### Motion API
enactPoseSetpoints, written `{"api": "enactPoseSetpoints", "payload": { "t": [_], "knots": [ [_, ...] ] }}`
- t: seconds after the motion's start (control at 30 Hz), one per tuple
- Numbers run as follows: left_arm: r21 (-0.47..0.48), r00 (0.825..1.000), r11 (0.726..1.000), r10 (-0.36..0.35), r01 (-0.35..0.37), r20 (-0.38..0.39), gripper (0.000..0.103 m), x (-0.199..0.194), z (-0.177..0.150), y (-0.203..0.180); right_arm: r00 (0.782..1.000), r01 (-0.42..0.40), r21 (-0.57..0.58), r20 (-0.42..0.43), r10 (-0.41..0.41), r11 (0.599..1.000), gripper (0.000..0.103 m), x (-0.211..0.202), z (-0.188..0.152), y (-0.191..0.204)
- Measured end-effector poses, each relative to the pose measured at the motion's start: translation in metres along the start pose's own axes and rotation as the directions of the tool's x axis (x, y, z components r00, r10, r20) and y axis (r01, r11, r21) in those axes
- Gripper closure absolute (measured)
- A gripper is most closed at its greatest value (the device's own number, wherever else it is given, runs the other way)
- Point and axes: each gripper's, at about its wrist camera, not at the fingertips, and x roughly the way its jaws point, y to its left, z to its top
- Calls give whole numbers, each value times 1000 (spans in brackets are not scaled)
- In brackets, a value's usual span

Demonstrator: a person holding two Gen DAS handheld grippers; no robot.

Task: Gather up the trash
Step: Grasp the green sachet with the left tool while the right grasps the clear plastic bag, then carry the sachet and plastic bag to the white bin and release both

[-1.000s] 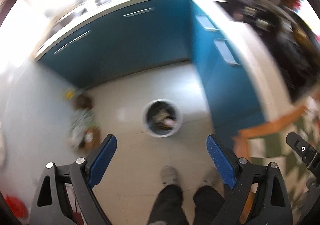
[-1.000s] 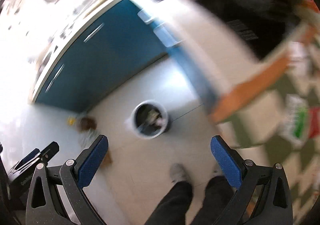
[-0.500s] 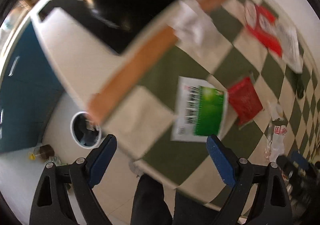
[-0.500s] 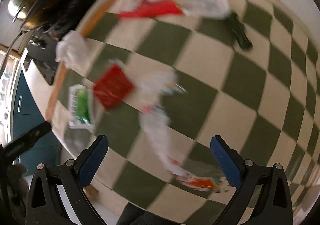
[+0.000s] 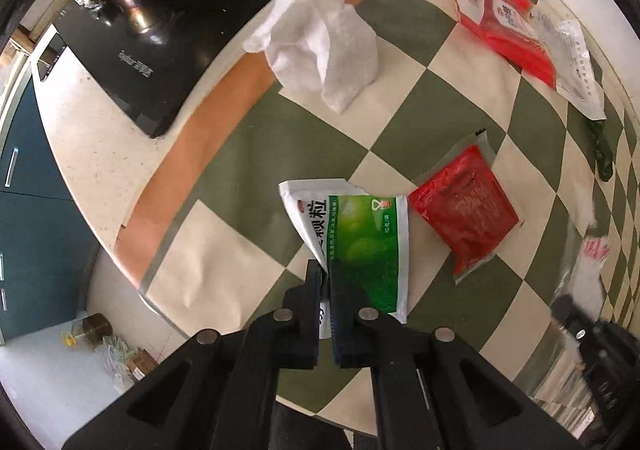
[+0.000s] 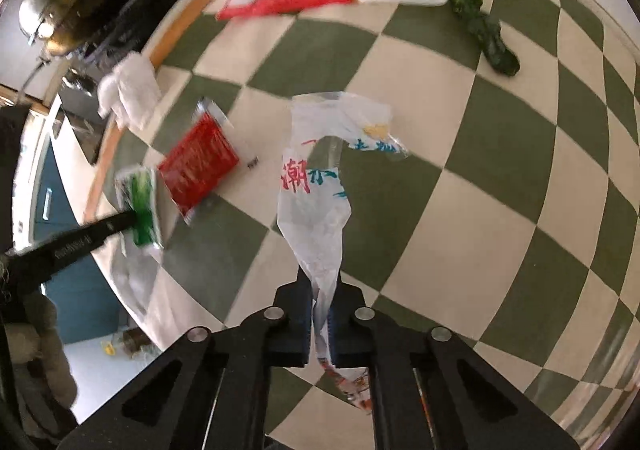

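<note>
Left wrist view: the left gripper (image 5: 325,302) is pinched on the near edge of the green sachet (image 5: 362,246), which lies flat on the checked cloth (image 5: 432,110). The bite looks thin, only the margin of the foil between the pads, so the sachet could slide out when lifted, or fold and drag the cloth with it. Just right of it, touching or nearly so, lies a red sachet (image 5: 464,210); a sideways pull could sweep it along. Far off sit a crumpled tissue (image 5: 320,46) and, far right, a red-and-white bag (image 5: 520,30) (more trash to fetch). A black hob (image 5: 132,50) lies far left, beyond the cloth's orange border.

Right wrist view: the right gripper (image 6: 320,318) is closed on the twisted tail of a clear printed wrapper (image 6: 320,178), whose wide end spreads out far over the cloth. Thin film like this looks slippery and limp; I judge it may slip free if jerked, or trail and snag the red sachet (image 6: 198,166) to its left. A dark green vegetable (image 6: 486,36) lies far right, well apart. The left gripper (image 6: 132,220) shows at the left edge, on the green sachet (image 6: 140,206). With both hands loaded, a dropped piece cannot easily be recovered on the way to the bin, which shows in neither view.
</note>
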Motion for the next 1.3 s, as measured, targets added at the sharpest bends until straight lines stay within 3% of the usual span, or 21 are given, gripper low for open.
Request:
{"api": "enactPoseSetpoints", "payload": {
  "t": [0.23,0.53,0.73,0.87,0.97,1.1,1.3],
  "knots": [
    [-9,993,1000,26,-25,111,102,-50,-13,23,995,-59,-61,79,63,996,99,-38,11,30],
    [-72,963,997,31,-12,269,102,-120,-34,68,979,-148,-152,121,167,977,100,-68,18,107],
    [-152,943,988,76,-27,324,102,-141,-52,121,966,-217,-251,81,244,943,100,-68,4,177],
    [-246,943,969,117,-39,311,102,-141,-75,177,956,-274,-320,11,293,907,100,-50,-14,233],
    [-347,952,937,136,-34,275,102,-128,-103,235,944,-324,-371,-70,322,871,100,-22,-34,285],
    [-504,970,863,150,-33,192,102,-83,-152,328,931,-366,-428,-168,325,827,100,38,-68,353],
    [-674,994,738,96,-31,59,102,41,-218,452,904,-398,-451,-340,258,799,100,208,-137,447]
  ]
}}
